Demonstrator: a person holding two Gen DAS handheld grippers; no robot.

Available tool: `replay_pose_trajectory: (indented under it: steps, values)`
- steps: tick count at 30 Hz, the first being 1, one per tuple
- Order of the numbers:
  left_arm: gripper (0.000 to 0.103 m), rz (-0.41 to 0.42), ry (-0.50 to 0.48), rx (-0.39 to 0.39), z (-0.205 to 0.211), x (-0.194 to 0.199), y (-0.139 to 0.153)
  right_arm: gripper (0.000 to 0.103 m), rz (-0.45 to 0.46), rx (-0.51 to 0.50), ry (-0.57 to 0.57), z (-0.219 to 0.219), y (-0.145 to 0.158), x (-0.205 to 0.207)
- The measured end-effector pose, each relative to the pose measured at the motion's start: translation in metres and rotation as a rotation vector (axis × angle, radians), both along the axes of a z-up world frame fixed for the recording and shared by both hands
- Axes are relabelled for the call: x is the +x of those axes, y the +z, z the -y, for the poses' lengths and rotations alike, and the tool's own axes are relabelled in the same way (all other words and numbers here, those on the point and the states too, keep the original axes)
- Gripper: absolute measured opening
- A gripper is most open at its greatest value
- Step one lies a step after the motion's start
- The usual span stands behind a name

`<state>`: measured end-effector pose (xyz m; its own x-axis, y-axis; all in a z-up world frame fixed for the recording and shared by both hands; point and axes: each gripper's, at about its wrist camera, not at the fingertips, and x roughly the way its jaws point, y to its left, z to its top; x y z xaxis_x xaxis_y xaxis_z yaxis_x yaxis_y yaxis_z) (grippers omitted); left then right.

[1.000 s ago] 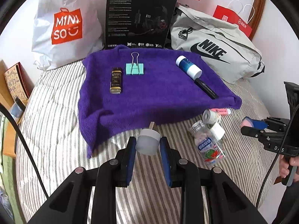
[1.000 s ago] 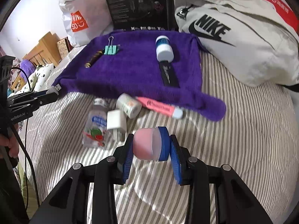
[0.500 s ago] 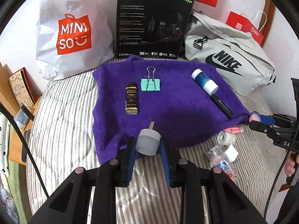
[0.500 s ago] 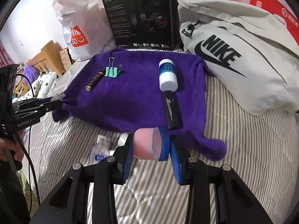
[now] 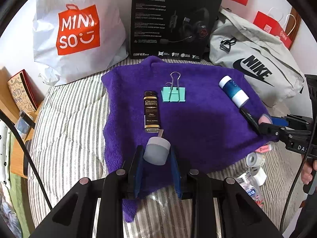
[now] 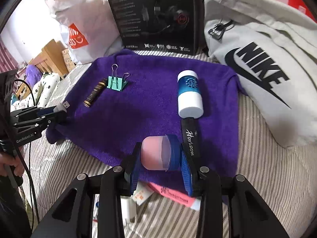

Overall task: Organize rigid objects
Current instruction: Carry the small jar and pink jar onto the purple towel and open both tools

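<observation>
Two grips — grey USB plug (image 5: 157,153) and pink jar (image 6: 156,152) between fingers.

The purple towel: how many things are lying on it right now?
4 on the purple towel: a small dark bottle and green binder clip on its left, a blue-and-white tube and black pen on its right. Nothing seems hidden.

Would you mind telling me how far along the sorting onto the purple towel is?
Done: four items lie on the purple towel: the dark bottle, teal binder clip, blue-and-white tube and black pen. In hand: the left gripper holds a grey USB plug, the right gripper a pink jar. Left: tape roll, charger and pink pack on the bedspread.
</observation>
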<state>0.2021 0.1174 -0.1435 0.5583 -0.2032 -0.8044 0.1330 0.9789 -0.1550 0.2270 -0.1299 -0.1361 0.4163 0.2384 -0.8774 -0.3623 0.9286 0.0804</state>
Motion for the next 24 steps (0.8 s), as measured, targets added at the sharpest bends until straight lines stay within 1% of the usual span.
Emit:
replay_pose_trajectory:
  steps: [6, 8, 15, 20, 24]
  values:
    - [0.025, -0.033, -0.010, 0.008, 0.003, 0.013, -0.009, 0.036, -0.036, -0.025, 0.022, -0.010, -0.016, 0.014]
    - [0.025, -0.053, -0.020, 0.014, 0.005, 0.017, -0.013, 0.036, -0.046, -0.036, 0.032, -0.013, -0.019, 0.017]
    - [0.025, -0.080, -0.023, 0.036, 0.009, 0.028, -0.023, 0.037, -0.069, -0.062, 0.052, -0.018, -0.031, 0.021]
    - [0.025, -0.093, -0.031, 0.056, 0.012, 0.032, -0.029, 0.037, -0.064, -0.067, 0.064, -0.019, -0.031, 0.023]
    - [0.026, -0.097, -0.038, 0.072, 0.015, 0.034, -0.030, 0.037, -0.054, -0.095, 0.087, -0.022, -0.031, 0.020]
